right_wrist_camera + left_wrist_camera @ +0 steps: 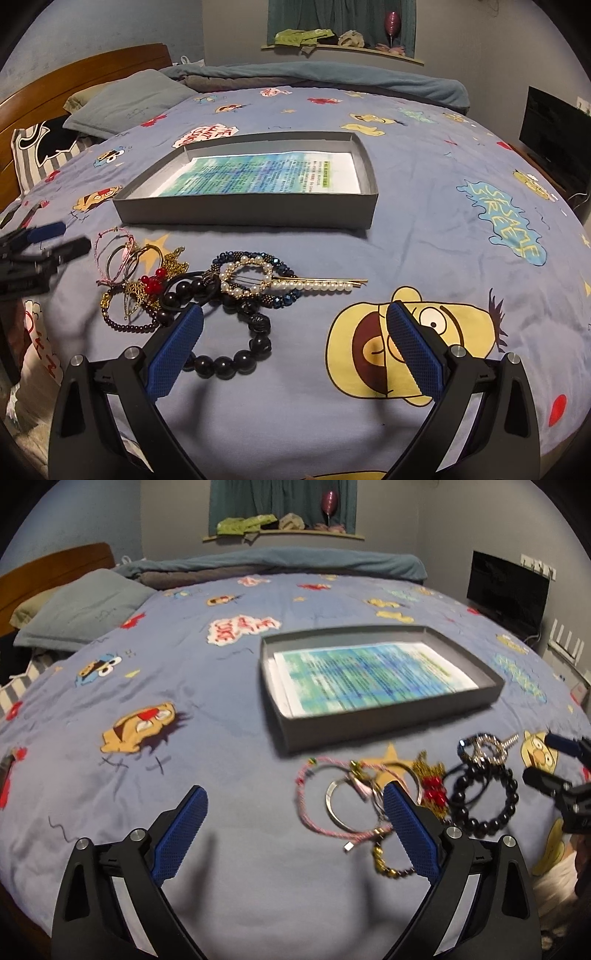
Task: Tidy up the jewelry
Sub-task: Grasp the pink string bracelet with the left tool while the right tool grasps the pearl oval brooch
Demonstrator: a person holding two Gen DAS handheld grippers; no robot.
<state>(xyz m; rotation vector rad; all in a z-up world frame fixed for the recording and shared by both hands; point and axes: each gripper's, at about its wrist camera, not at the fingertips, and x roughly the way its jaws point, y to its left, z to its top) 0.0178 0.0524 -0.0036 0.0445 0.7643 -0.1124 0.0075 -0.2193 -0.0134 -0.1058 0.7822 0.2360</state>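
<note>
A pile of jewelry lies on the blue cartoon bedspread in front of a grey shallow box (pixel 391 716) (pixel 243 216) lined with a printed sheet. The pile holds a pink cord bracelet (pixel 306 814) (pixel 110 236), a black bead bracelet (pixel 491 821) (pixel 236 363), a pearl ring hairpin (pixel 266 282) (pixel 485 751), a blue bead bracelet (pixel 284 299) and a gold piece with red beads (pixel 432 790) (pixel 151 284). My left gripper (pixel 295 805) is open and empty, left of the pile. My right gripper (pixel 295 321) is open and empty, just right of the black bracelet.
Pillows (pixel 85 609) (pixel 122 101) and a wooden headboard (pixel 85 70) are at the far left. A rolled blanket (pixel 280 563) lies along the bed's far edge. A dark monitor (pixel 508 590) (pixel 557 125) stands at the right. A shelf (pixel 343 46) with clutter hangs on the back wall.
</note>
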